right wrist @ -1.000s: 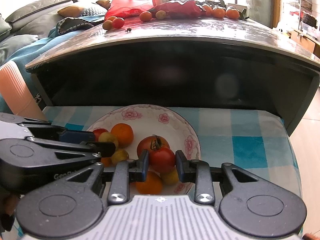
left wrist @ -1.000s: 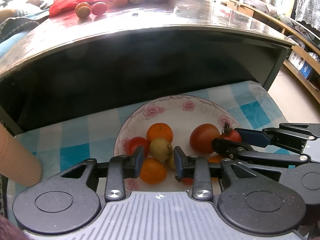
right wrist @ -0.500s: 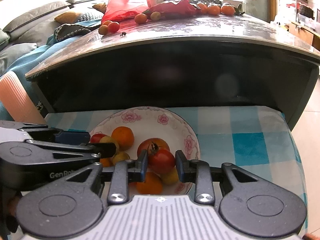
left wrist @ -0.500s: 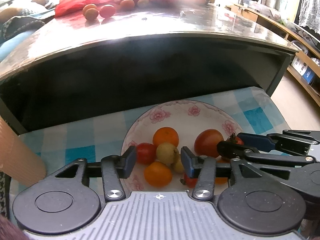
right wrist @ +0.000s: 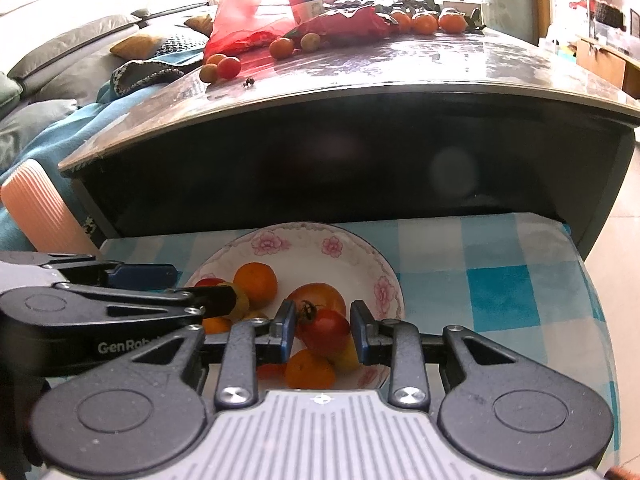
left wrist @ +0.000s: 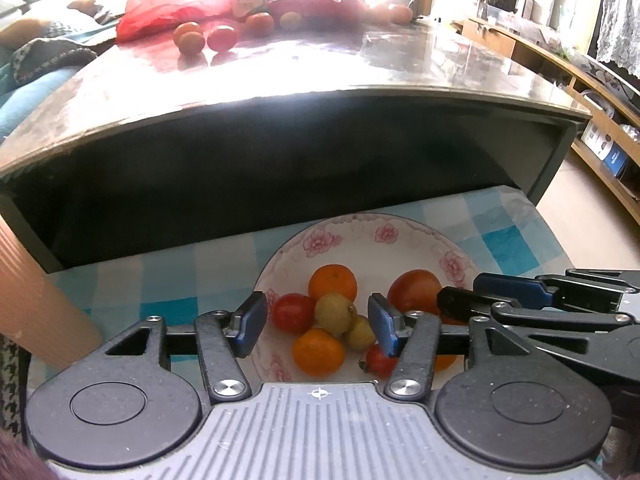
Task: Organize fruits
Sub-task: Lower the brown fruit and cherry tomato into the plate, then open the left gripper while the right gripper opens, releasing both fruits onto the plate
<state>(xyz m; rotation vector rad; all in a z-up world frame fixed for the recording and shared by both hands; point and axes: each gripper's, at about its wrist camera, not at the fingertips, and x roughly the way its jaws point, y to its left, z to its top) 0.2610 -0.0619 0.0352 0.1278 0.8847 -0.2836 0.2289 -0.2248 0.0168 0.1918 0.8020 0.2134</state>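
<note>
**Tomato clamped over a floral plate of fruit**

The left gripper hangs over the plate with its jaws wide apart and holding nothing; a second ago they were narrower. Beneath it lie a small red tomato, an orange at 12 o'clock, a yellow-green fruit and another orange at 6 o'clock. The right gripper is clamped on a stemmed red tomato, as before, above the plate's near side; a bigger tomato sits just behind. The plate rests on a blue checked cloth. Behind, the dark bench carries loose fruit and a red bag at 11 o'clock.
</note>
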